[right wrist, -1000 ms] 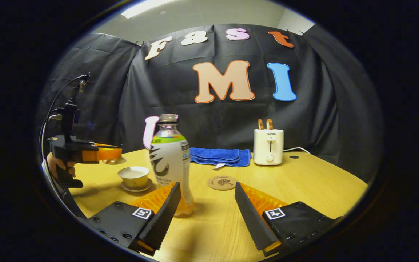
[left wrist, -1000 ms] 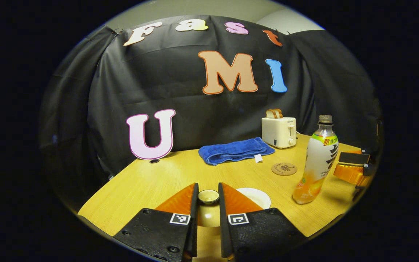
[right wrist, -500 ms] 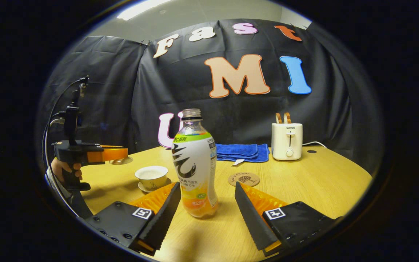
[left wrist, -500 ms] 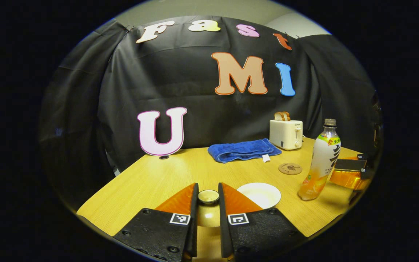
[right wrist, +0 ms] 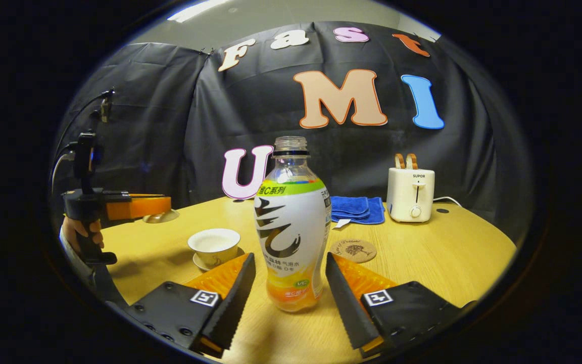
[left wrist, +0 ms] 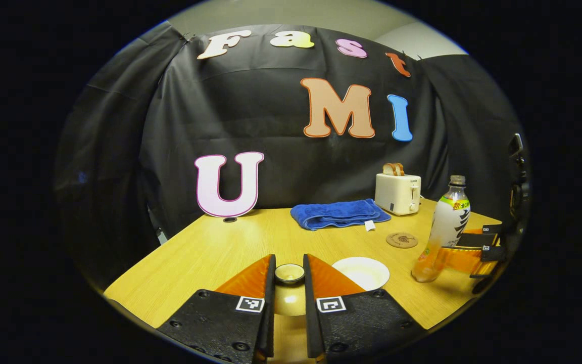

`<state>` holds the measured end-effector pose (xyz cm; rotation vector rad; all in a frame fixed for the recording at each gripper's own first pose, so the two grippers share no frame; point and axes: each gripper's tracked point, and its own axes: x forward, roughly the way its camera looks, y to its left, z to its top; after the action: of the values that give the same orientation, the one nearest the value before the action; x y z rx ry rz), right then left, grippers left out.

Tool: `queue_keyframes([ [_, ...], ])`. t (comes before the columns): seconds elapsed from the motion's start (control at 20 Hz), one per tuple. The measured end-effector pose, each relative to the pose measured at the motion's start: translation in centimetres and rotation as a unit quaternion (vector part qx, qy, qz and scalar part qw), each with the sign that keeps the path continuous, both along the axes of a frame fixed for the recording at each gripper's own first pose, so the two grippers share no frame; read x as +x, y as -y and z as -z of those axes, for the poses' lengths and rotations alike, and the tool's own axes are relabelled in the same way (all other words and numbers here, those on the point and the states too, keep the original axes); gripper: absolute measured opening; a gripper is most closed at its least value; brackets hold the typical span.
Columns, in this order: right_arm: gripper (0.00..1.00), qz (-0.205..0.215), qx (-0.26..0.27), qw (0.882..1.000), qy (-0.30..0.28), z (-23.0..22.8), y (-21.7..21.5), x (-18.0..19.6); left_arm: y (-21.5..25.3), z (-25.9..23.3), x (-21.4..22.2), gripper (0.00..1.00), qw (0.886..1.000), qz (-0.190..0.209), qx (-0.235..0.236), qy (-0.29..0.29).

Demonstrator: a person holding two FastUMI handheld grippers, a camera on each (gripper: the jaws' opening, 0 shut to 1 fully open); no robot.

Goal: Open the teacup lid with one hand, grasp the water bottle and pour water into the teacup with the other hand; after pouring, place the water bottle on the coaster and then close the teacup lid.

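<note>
My left gripper (left wrist: 289,267) is shut on the knob of the teacup lid (left wrist: 289,301) and holds it up above the table. The uncovered white teacup (left wrist: 360,272) sits just to its right. In the right gripper view, the teacup (right wrist: 214,242) stands on its saucer at the left, with the left gripper (right wrist: 134,208) and the lid (right wrist: 161,217) held beyond it. An uncapped water bottle (right wrist: 293,237) stands upright between the fingers of my open right gripper (right wrist: 291,296). The round coaster (right wrist: 353,250) lies just behind and right of the bottle.
A folded blue towel (left wrist: 339,214) and a white toaster (left wrist: 398,192) with bread in it stand at the back of the wooden table (left wrist: 210,253). A hand (right wrist: 76,230) holds the left gripper at the table's left edge.
My right gripper has moved up to the bottle, which now stands centred between its open fingers. The left gripper, still holding the lid, has drifted a little away from the cup.
</note>
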<state>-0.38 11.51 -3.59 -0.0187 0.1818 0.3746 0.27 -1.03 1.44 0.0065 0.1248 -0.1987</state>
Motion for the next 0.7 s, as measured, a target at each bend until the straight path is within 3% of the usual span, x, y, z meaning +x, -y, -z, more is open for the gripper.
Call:
queue_keyframes([
  [0.05,0.82,0.000,-0.001,1.000,-0.004,0.2,-0.1,0.0,-0.1,0.1,-0.1,0.23,1.000,-0.001,0.000,-0.001],
  [0.1,0.86,0.002,-0.004,1.000,-0.005,0.4,-0.1,0.1,-0.1,0.3,0.0,0.23,1.000,-0.001,-0.001,-0.001],
  [0.15,0.77,0.003,-0.004,1.000,-0.005,0.4,0.0,0.2,-0.2,0.3,0.1,0.23,1.000,-0.003,-0.002,-0.001],
  [0.4,0.68,0.012,-0.020,1.000,-0.006,0.6,-0.2,0.6,-0.4,0.6,0.0,0.23,1.000,-0.004,-0.011,-0.004],
  [0.45,0.56,0.009,-0.027,1.000,-0.005,0.4,-0.3,0.6,-0.5,0.6,0.2,0.23,1.000,-0.005,-0.010,-0.004],
  [0.55,0.60,0.009,-0.054,0.998,0.003,0.3,-0.4,0.8,-0.7,0.6,0.1,0.23,1.000,-0.007,-0.011,-0.003],
  [0.7,0.60,0.021,-0.137,0.989,0.046,-0.9,0.2,1.6,-0.8,0.4,0.2,0.23,1.000,-0.009,-0.026,-0.003],
])
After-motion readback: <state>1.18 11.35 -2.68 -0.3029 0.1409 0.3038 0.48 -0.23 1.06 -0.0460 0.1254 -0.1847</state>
